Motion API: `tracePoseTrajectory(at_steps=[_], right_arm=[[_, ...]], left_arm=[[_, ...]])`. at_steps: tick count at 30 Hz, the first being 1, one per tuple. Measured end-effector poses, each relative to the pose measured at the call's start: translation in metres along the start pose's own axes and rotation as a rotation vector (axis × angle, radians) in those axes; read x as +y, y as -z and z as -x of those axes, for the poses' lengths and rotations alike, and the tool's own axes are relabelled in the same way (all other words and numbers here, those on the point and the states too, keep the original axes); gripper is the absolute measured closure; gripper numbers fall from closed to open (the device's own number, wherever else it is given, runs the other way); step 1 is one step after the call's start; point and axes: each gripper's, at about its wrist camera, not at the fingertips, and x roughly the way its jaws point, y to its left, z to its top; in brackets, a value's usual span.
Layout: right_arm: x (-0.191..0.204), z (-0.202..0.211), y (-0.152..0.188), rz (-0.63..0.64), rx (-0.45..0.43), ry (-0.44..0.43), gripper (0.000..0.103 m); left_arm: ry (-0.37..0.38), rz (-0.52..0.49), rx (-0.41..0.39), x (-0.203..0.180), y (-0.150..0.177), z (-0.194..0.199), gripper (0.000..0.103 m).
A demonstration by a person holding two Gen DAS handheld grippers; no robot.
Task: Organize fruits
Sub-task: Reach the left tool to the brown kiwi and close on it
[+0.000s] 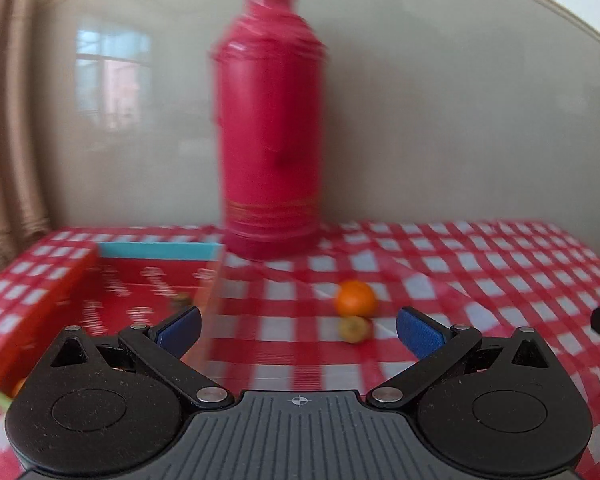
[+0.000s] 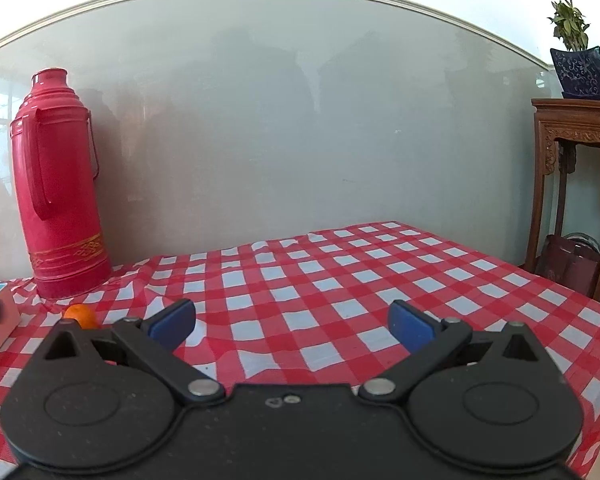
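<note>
I see both sets of jaws spread wide, gripping nothing. Ahead of my left gripper (image 1: 298, 330) an orange (image 1: 356, 298) touches a smaller yellowish fruit (image 1: 355, 329) on the table (image 1: 480, 280); the red box (image 1: 140, 292) sits left. My right gripper (image 2: 291, 322) has the orange at its left.

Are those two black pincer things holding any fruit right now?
No. The left tool and the right tool are both open and hold nothing; the orange lies on the tablecloth.

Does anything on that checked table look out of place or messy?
Two fruits, an orange and a smaller yellowish one, lie loose on the tablecloth beside the red box rather than in it. Nothing looks spilled or broken; the flask stands upright.
</note>
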Motion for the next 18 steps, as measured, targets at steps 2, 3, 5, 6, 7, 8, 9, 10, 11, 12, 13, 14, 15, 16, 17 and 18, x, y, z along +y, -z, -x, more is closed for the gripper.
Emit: tracePoseTrajectory(at_steps=[2, 3, 5, 6, 7, 8, 9, 10, 11, 12, 13, 14, 15, 16, 17, 18], right_arm=[[-0.004, 0.002, 0.000, 0.000, -0.003, -0.003, 0.006], [-0.006, 0.003, 0.000, 0.001, -0.003, -0.002, 0.006], [-0.011, 0.002, 0.001, -0.004, -0.001, 0.002, 0.006], [-0.015, 0.001, 0.001, -0.008, 0.004, 0.001, 0.006], [-0.017, 0.000, 0.002, -0.013, 0.008, 0.003, 0.006], [-0.019, -0.001, 0.002, -0.017, 0.013, 0.006, 0.006], [-0.022, -0.002, 0.003, -0.021, 0.018, 0.008, 0.006], [-0.024, -0.003, 0.003, -0.025, 0.022, 0.011, 0.006], [-0.026, -0.004, 0.003, -0.029, 0.026, 0.013, 0.006], [-0.028, -0.004, 0.004, -0.034, 0.029, 0.013, 0.006], [-0.029, -0.005, 0.004, -0.041, 0.033, 0.014, 0.006], [-0.031, -0.005, 0.004, -0.048, 0.036, 0.013, 0.006], [-0.032, -0.005, 0.004, -0.056, 0.039, 0.010, 0.006], [-0.033, -0.005, 0.004, -0.063, 0.042, 0.006, 0.006], [-0.033, -0.005, 0.004, -0.067, 0.044, 0.002, 0.006], [-0.032, -0.005, 0.005, -0.069, 0.047, -0.002, 0.006]], left_arm=[[0.024, -0.032, 0.025, -0.015, 0.002, -0.014, 0.000], [0.030, -0.046, 0.038, -0.021, 0.003, -0.022, 0.000], [0.043, -0.054, 0.058, -0.028, 0.004, -0.033, 0.000], [0.050, -0.054, 0.068, -0.030, 0.004, -0.039, 0.000], [0.058, -0.055, 0.077, -0.032, 0.003, -0.046, 0.000], [0.058, -0.059, 0.081, -0.034, 0.002, -0.052, 0.001], [0.050, -0.066, 0.081, -0.036, 0.003, -0.058, 0.001], [0.044, -0.073, 0.079, -0.038, 0.002, -0.063, 0.001], [0.040, -0.077, 0.080, -0.040, 0.002, -0.067, 0.001], [0.037, -0.079, 0.080, -0.041, 0.001, -0.071, 0.001], [0.035, -0.080, 0.079, -0.042, 0.001, -0.074, 0.001], [0.031, -0.083, 0.080, -0.042, 0.001, -0.077, 0.001], [0.030, -0.085, 0.084, -0.043, 0.001, -0.081, 0.001], [0.030, -0.084, 0.088, -0.044, 0.002, -0.084, 0.001], [0.028, -0.084, 0.092, -0.044, 0.003, -0.087, 0.001], [0.028, -0.084, 0.097, -0.045, 0.004, -0.091, 0.001]])
